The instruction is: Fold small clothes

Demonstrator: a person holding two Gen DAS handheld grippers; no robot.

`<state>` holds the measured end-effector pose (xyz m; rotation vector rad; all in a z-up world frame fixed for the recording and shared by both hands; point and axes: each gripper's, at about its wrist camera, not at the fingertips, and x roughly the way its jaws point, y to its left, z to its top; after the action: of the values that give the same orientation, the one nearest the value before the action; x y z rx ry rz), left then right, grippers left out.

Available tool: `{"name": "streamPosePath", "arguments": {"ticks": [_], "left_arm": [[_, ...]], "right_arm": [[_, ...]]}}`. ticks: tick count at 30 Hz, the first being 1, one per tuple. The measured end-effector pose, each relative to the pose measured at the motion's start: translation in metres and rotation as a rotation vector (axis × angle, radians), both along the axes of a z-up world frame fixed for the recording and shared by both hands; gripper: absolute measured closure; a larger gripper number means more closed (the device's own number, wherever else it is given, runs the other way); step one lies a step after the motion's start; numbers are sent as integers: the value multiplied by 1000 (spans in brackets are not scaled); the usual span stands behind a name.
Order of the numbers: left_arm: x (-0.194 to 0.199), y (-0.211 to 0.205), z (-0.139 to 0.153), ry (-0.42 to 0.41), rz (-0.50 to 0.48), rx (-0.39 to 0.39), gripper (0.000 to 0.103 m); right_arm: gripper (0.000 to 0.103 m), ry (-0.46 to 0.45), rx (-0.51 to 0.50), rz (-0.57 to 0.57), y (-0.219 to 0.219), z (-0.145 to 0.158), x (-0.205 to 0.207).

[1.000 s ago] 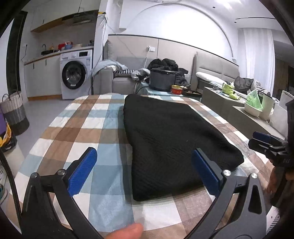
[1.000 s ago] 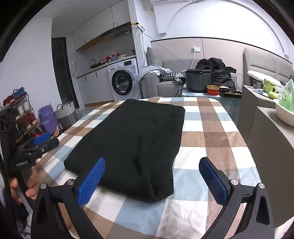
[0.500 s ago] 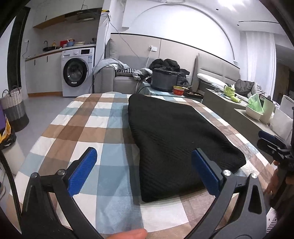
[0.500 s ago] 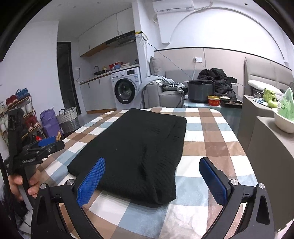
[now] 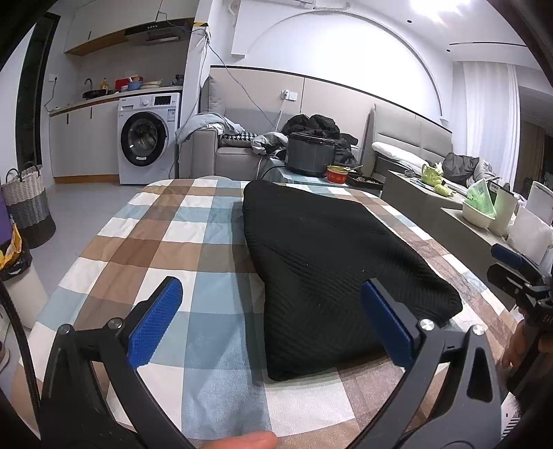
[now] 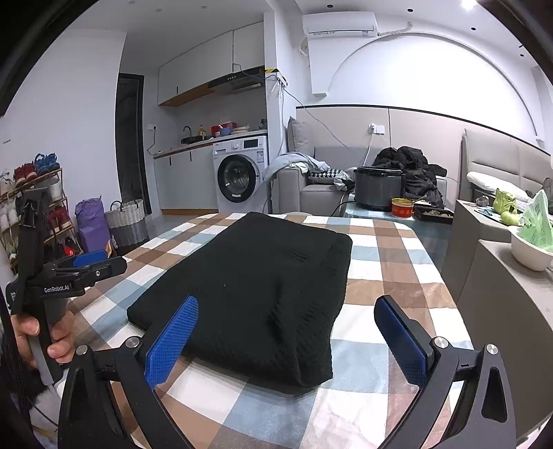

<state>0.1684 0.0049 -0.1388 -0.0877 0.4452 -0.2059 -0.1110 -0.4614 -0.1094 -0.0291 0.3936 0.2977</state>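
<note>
the black knit top [image 6: 255, 286] lies folded flat on the checked worktop [image 6: 376, 266]. it looks done, we think. our left gripper [image 5: 273, 321] and right gripper [image 6: 287, 338] hang wide apart, holding nothing. we should press loose edges flat, gently.

Checked tablecloth [image 5: 179, 241] in brown, blue, white covers table. Far left: white washing machine [image 5: 147, 138] under kitchen counter [image 6: 207, 140]; woven basket [image 5: 27, 203] on floor near it. Shoe rack [image 6: 38, 203] at left wall, purple bag [image 6: 91, 221] beside basket. Far centre: grey sofa [image 5: 228, 155] piled with dark clothes [image 6: 414, 165]. Dark cooker pot [image 5: 309, 153] before sofa, red tin [image 5: 337, 173] just right of it. Right: green figurine [image 6: 504, 202], possibly teapot; white bowl [image 6: 530, 252] holding green packet. Air conditioner [image 6: 340, 22] high on wall.
</note>
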Motion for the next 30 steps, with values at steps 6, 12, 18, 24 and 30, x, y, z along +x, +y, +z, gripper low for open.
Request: {"name": "streamPosePath", "arguments": {"ticks": [6, 12, 18, 24, 30], "left_arm": [[-3, -4, 1, -15, -6, 22, 1], [-4, -5, 1, -13, -6, 20, 1], [-4, -4, 1, -4, -6, 11, 1], [-3, -3, 0, -1, -5, 8, 1], [-3, -3, 0, -1, -9, 6, 1]], "right_arm": [[0, 1, 7, -4, -2, 0, 0], [0, 3, 13, -5, -5, 2, 1], [0, 10, 14, -5, -6, 2, 2], [0, 13, 14, -7, -6, 1, 4], [0, 14, 13, -6, -6, 1, 4]]}}
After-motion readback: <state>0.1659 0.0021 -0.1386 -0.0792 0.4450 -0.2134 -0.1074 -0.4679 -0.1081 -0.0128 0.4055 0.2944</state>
